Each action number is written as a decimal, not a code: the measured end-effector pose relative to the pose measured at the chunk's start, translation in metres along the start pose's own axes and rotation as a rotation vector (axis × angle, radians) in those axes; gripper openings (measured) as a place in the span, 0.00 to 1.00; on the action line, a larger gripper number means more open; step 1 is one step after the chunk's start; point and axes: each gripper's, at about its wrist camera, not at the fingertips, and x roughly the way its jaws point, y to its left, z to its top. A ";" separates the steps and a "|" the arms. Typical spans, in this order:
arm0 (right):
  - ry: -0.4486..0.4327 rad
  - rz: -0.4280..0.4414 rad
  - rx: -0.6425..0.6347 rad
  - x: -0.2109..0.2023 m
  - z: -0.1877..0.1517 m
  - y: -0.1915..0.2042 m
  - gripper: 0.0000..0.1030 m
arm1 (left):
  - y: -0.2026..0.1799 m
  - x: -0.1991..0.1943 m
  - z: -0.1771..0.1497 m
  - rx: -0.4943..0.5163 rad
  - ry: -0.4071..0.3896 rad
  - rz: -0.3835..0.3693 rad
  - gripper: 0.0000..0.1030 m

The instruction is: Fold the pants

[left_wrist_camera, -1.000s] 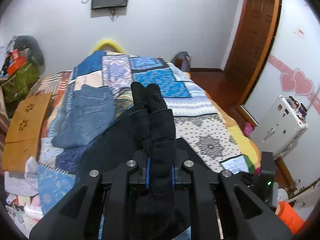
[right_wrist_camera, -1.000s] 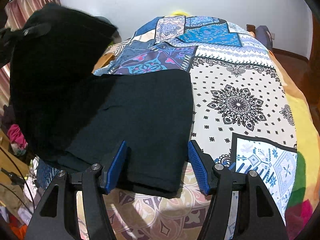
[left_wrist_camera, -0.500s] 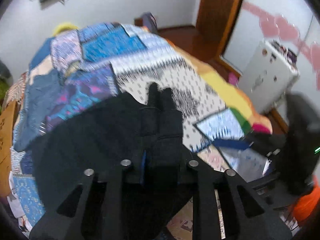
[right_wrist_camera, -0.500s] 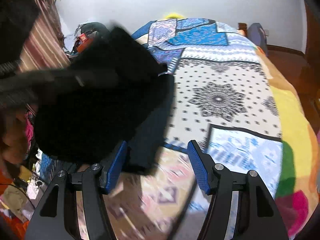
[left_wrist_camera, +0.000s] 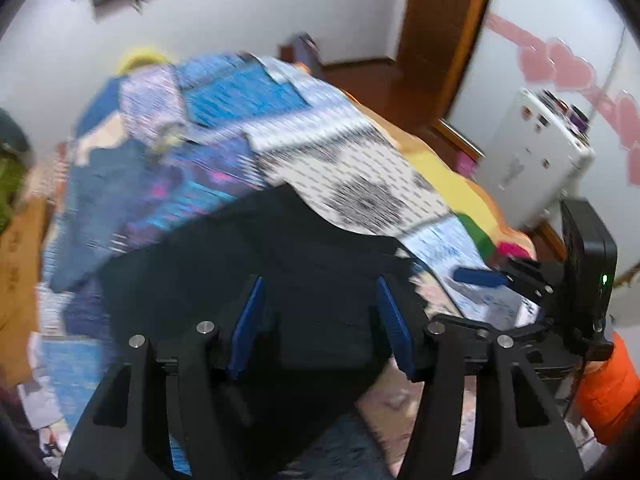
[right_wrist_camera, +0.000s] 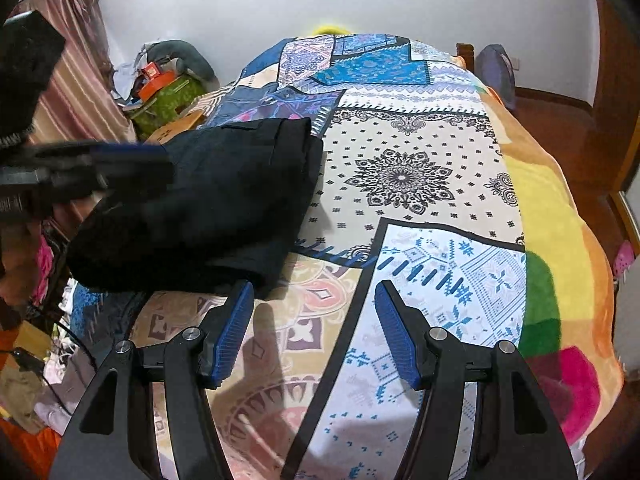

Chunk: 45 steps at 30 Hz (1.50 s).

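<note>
The black pants (right_wrist_camera: 224,200) lie folded in a thick stack on the patchwork bedspread (right_wrist_camera: 420,184), at the bed's near left side. My left gripper (left_wrist_camera: 319,280) hovers close over the pants (left_wrist_camera: 304,248). Its jaws are opening, and the blue pads (left_wrist_camera: 248,320) stand clear of the cloth, which lies below the gap. In the right wrist view the left gripper (right_wrist_camera: 100,168) shows as a blurred dark shape over the stack's left edge. My right gripper (right_wrist_camera: 314,286) is open above bare bedspread, just right of the pants' near corner. It appears at the right edge of the left wrist view (left_wrist_camera: 480,276).
Blue jeans (left_wrist_camera: 100,184) lie at the bed's far left. A white appliance (left_wrist_camera: 532,156) and a wooden door (left_wrist_camera: 440,40) are right of the bed. Clutter with a green box (right_wrist_camera: 168,96) and a striped curtain (right_wrist_camera: 84,92) line the left side.
The left gripper swung the black fold down onto the rest of the pants and let it go, its jaws spreading. The right gripper shifted right, off the pants and over the bedspread.
</note>
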 end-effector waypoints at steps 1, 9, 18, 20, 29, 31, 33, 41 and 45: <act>-0.001 0.000 0.000 0.000 0.000 0.001 0.57 | 0.008 -0.007 0.002 -0.010 -0.016 0.017 0.57; 0.005 0.011 -0.013 0.004 0.003 0.010 0.57 | 0.095 -0.012 0.023 -0.064 -0.026 0.254 0.64; 0.019 0.014 -0.003 0.021 0.004 0.013 0.59 | 0.168 0.096 0.040 -0.002 0.182 0.394 0.64; 0.018 0.013 0.004 0.023 0.007 0.011 0.59 | 0.180 0.122 0.036 0.009 0.247 0.387 0.64; 0.034 0.004 -0.009 0.046 0.030 0.001 0.61 | 0.191 0.119 0.003 -0.065 0.262 0.207 0.64; 0.036 -0.017 -0.010 0.052 0.037 -0.003 0.61 | 0.189 0.108 -0.006 -0.073 0.260 0.195 0.64; 0.040 -0.050 0.011 0.058 0.047 -0.011 0.61 | 0.186 0.098 -0.017 -0.083 0.260 0.182 0.64; -0.018 -0.119 0.029 0.029 0.053 -0.026 0.61 | 0.150 0.045 -0.075 -0.105 0.229 0.116 0.64; -0.061 -0.133 0.028 0.001 0.051 -0.026 0.61 | 0.132 0.023 -0.090 -0.179 0.194 0.095 0.64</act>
